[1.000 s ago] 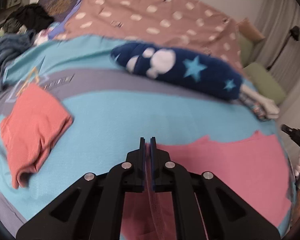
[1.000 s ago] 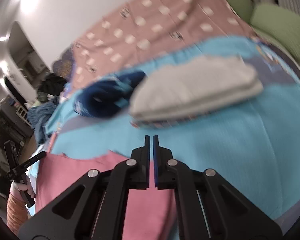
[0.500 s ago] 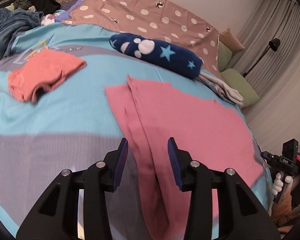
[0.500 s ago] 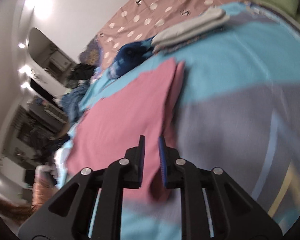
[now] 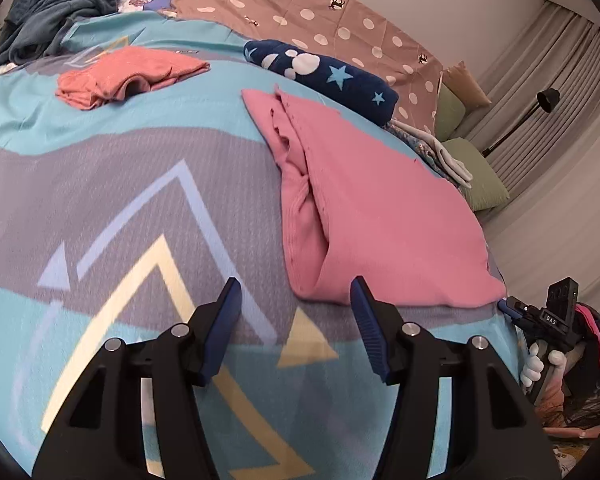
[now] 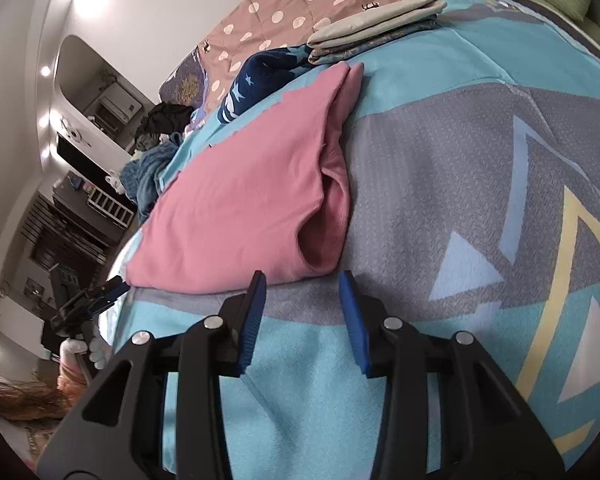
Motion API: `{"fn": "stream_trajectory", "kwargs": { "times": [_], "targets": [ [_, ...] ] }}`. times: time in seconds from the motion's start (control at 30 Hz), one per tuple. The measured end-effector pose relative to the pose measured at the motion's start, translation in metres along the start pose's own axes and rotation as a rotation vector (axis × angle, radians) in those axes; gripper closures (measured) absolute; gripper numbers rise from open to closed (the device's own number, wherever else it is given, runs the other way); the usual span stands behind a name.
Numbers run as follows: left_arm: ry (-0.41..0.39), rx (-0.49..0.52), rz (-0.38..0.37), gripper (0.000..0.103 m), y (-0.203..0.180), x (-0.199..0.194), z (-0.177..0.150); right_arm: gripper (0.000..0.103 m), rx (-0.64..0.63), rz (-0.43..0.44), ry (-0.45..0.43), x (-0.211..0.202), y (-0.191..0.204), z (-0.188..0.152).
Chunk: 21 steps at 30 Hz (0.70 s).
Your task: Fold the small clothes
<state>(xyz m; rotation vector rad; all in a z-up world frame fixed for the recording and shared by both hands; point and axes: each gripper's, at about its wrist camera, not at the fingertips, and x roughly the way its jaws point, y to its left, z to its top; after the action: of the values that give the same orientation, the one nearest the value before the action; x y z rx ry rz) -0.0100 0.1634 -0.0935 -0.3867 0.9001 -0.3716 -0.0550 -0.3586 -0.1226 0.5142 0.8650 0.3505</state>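
Pink garment flat on bed, long axis near-to-far; right gripper released, near hem just ahead, closer; left gripper released, garment ahead-right

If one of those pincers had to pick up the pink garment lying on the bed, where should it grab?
Probably the near corner of the pink garment, where its folded layers bunch and gape open. The raised lip there gives the fingers an edge to close on. The open right gripper sits just short of it, so coming in low from the near side seems best.
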Motion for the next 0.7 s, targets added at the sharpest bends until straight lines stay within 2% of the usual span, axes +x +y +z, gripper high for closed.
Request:
{"fn": "stream_trajectory", "kwargs": {
  "times": [0.1,0.17,0.27,0.3,0.33,0.37,0.4,0.43,0.5,0.6,0.7],
  "targets": [
    [-0.012,0.015,-0.003,0.046,-0.003,0.001,-0.002,0.058,-0.045,-0.041,-0.002,0.005,0.007,0.001],
    [-0.014,0.019,-0.009,0.046,-0.003,0.003,-0.003,0.051,-0.09,-0.076,-0.007,0.01,0.014,0.002],
    [-0.023,0.031,-0.004,0.046,-0.006,0.008,0.0,0.051,-0.13,-0.099,-0.015,0.016,0.019,0.005],
    [-0.028,0.037,0.002,0.055,-0.008,0.008,0.0,0.059,-0.133,-0.097,-0.022,0.017,0.02,0.007],
    [-0.031,0.049,0.019,0.068,-0.01,0.009,0.001,0.087,-0.133,-0.087,-0.03,0.018,0.02,0.008],
    [-0.02,0.062,0.048,0.097,-0.012,0.011,0.001,0.093,-0.127,-0.065,-0.028,0.018,0.021,0.01],
    [-0.006,0.068,0.1,0.101,-0.011,0.012,0.0,0.093,-0.127,-0.063,-0.034,0.015,0.022,0.008],
    [-0.002,0.068,0.17,0.102,-0.008,0.012,-0.002,0.093,-0.134,-0.07,-0.042,0.011,0.023,0.007],
    [-0.011,0.041,0.181,0.101,0.001,0.004,-0.004,0.094,-0.137,-0.088,-0.036,0.004,0.02,0.003],
    [-0.052,0.064,0.265,0.101,-0.002,-0.011,-0.002,0.097,-0.093,-0.105,-0.009,-0.001,0.003,-0.002],
    [-0.09,0.111,0.177,0.098,-0.03,-0.021,0.006,0.097,-0.043,-0.082,-0.017,-0.009,-0.009,-0.006]
  ]
}}
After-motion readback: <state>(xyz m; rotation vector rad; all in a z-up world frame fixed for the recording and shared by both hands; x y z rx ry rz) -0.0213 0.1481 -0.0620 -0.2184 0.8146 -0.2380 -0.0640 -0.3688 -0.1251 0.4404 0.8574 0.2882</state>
